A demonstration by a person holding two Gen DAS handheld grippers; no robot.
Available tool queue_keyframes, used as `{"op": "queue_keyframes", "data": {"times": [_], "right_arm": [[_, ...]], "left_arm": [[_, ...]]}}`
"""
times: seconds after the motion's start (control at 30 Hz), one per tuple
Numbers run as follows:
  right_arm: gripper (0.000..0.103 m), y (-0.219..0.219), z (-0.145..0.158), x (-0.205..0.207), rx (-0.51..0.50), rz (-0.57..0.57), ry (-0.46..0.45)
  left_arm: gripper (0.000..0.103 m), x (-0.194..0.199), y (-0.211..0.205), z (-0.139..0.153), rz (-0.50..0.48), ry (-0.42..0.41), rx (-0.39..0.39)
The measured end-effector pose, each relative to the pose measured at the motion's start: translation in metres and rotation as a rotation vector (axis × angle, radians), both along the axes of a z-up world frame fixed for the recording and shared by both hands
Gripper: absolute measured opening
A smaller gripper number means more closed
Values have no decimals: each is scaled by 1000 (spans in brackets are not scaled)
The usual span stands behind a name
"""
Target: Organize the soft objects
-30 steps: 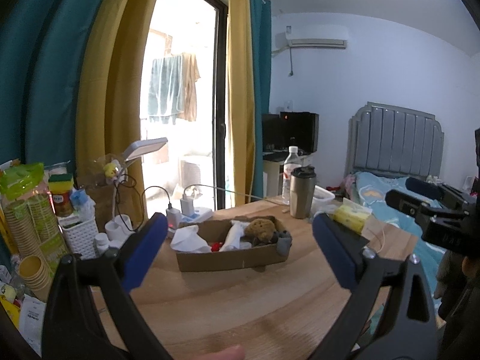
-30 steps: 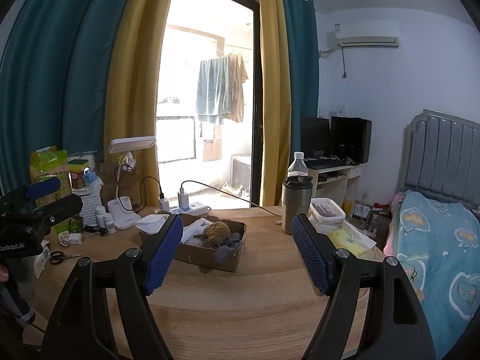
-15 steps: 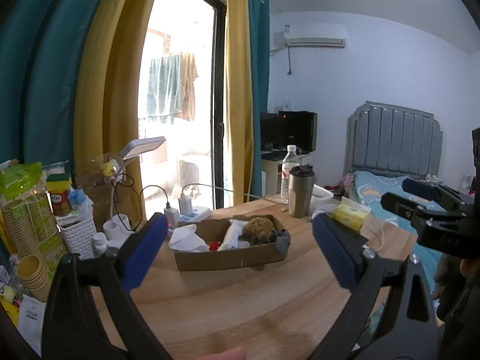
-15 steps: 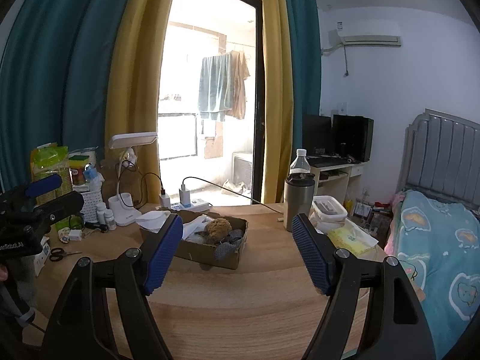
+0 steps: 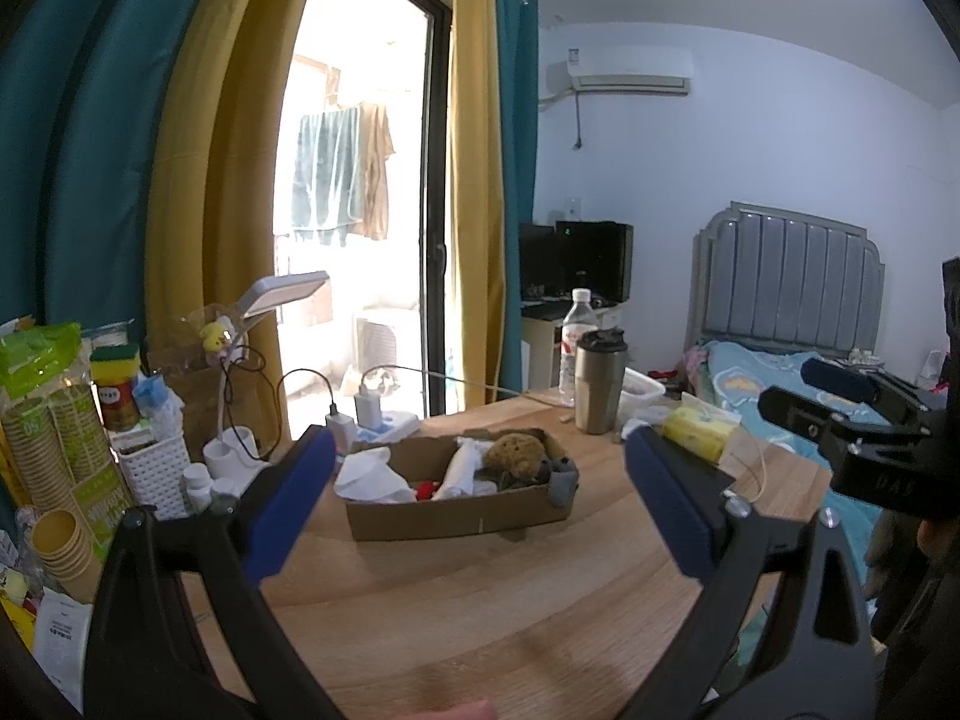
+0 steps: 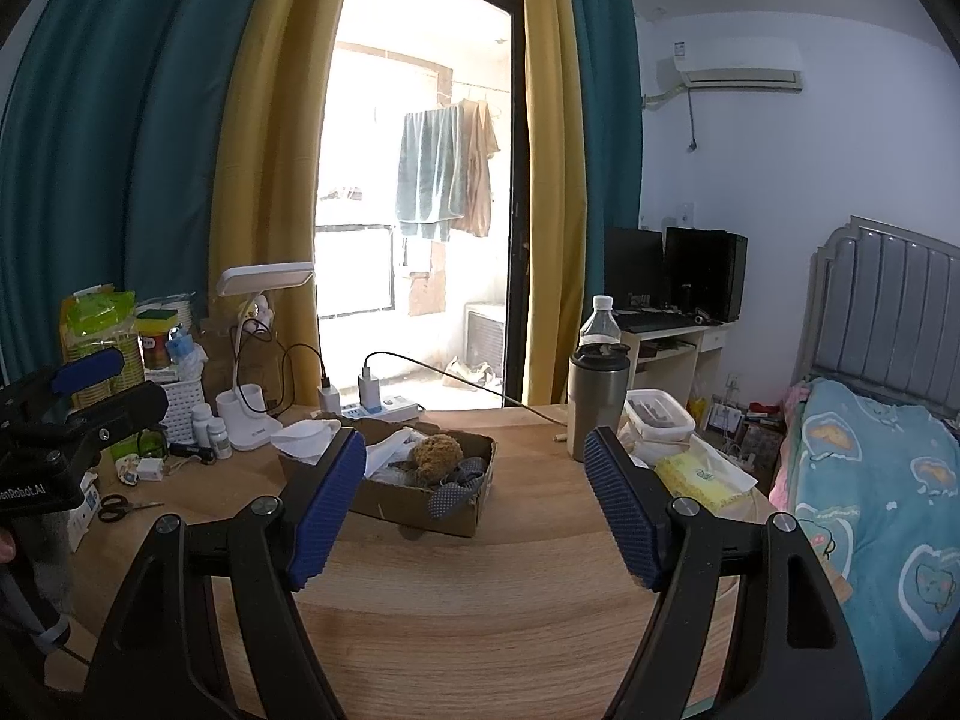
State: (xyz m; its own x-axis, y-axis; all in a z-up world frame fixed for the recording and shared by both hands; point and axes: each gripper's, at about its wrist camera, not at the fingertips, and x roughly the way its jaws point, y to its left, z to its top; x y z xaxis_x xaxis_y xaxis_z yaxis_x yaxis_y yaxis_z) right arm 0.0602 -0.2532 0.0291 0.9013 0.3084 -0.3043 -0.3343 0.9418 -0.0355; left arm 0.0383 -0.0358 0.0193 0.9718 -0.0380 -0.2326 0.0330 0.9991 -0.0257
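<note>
Here, both claws stand apart and empty above the round wooden bench (image 5: 480, 618): left claw (image 5: 480, 501), right claw (image 6: 477, 507). The shallow brown cardboard box (image 6: 420, 507) of soft cloths and a brown sponge sits mid-bench, towards its far edge.

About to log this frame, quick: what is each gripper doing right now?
Left gripper: open, holding nothing, short of the cardboard box.
Right gripper: open, holding nothing.

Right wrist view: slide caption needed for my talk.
Open right tool faces a cardboard box of soft items on a wooden table.
</note>
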Motion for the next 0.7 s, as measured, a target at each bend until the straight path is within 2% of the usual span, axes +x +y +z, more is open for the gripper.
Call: {"op": "queue_keyframes", "data": {"times": [0.7], "right_arm": [[79,-1,-1,2,-1,1,2]], "left_arm": [[98,2,-5,2,-8,-6,3]]}}
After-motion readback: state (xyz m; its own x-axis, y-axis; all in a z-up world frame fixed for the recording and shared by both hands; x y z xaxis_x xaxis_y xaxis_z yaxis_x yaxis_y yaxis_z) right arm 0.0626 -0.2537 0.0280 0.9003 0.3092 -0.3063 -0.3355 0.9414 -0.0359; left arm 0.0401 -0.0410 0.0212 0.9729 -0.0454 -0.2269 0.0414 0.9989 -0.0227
